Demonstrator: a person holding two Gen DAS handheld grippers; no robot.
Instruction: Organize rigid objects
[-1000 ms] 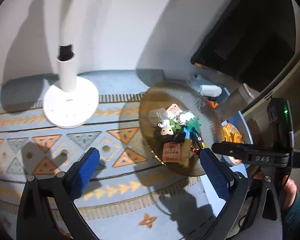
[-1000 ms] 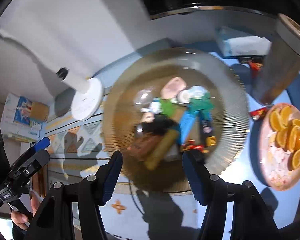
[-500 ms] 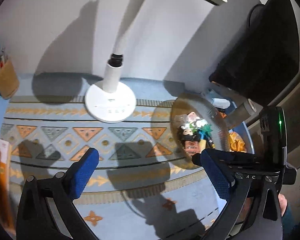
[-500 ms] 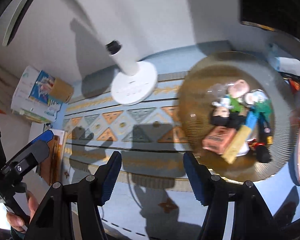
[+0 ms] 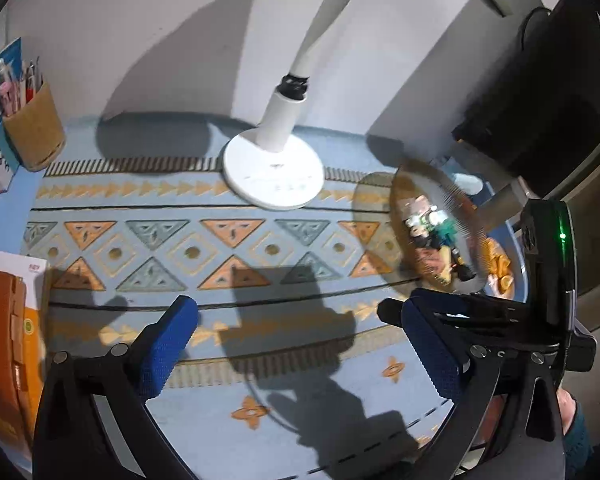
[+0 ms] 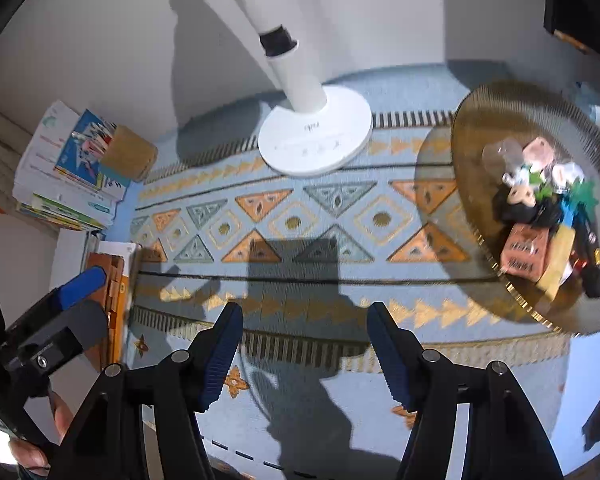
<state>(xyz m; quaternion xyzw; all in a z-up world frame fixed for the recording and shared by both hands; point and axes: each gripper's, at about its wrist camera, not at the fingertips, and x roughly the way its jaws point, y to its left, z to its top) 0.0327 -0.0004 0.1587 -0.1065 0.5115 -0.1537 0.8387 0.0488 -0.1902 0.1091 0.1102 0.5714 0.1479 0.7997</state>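
My right gripper and left gripper gape empty over the mat; the tray's small, light, stiff toys need pinching across their bodies.

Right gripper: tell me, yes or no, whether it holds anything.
No, the right gripper stands open with only the patterned mat showing between its blue pads.
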